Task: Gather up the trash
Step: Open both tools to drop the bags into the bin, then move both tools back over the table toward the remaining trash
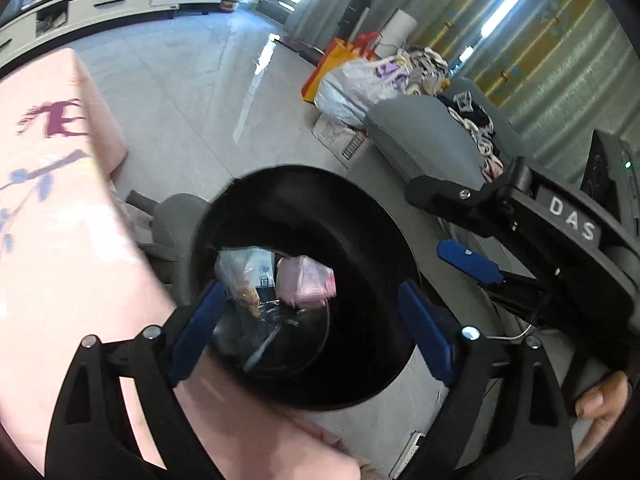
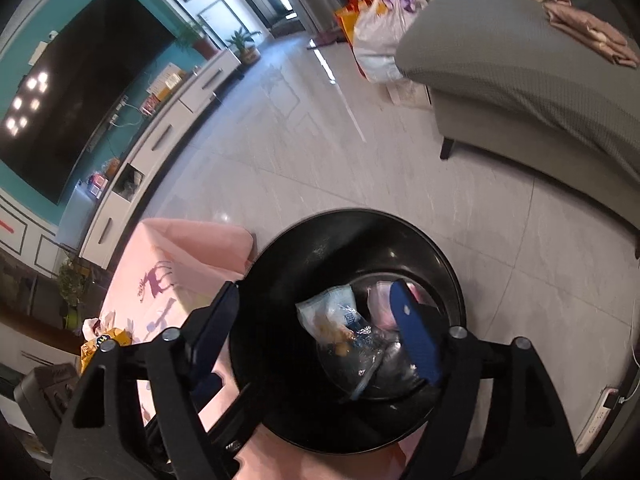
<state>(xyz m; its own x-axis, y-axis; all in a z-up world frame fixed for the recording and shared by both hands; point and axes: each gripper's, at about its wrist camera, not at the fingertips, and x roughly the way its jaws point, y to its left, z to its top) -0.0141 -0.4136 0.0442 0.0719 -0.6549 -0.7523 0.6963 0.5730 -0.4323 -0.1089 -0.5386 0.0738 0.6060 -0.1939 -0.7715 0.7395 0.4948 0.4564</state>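
A black round trash bin [image 1: 360,240] stands on the floor beside a pink-clothed table [image 1: 60,240]. Inside lie a clear snack bag [image 1: 244,276] and a pink wrapper [image 1: 306,282]. My left gripper [image 1: 312,324] is open and empty above the bin's mouth. The right gripper [image 1: 472,256] shows at the right of the left wrist view, over the bin's rim. In the right wrist view the bin [image 2: 320,248] holds the snack bag [image 2: 340,316] and the pink wrapper [image 2: 380,304]. My right gripper [image 2: 320,340] is open and empty above it.
A yellow snack packet [image 2: 104,340] and other wrappers lie on the pink table [image 2: 160,280]. A grey sofa [image 2: 520,80] with clothes stands at the right. Bags [image 2: 380,28] sit on the tiled floor. A TV cabinet [image 2: 160,136] lines the far wall.
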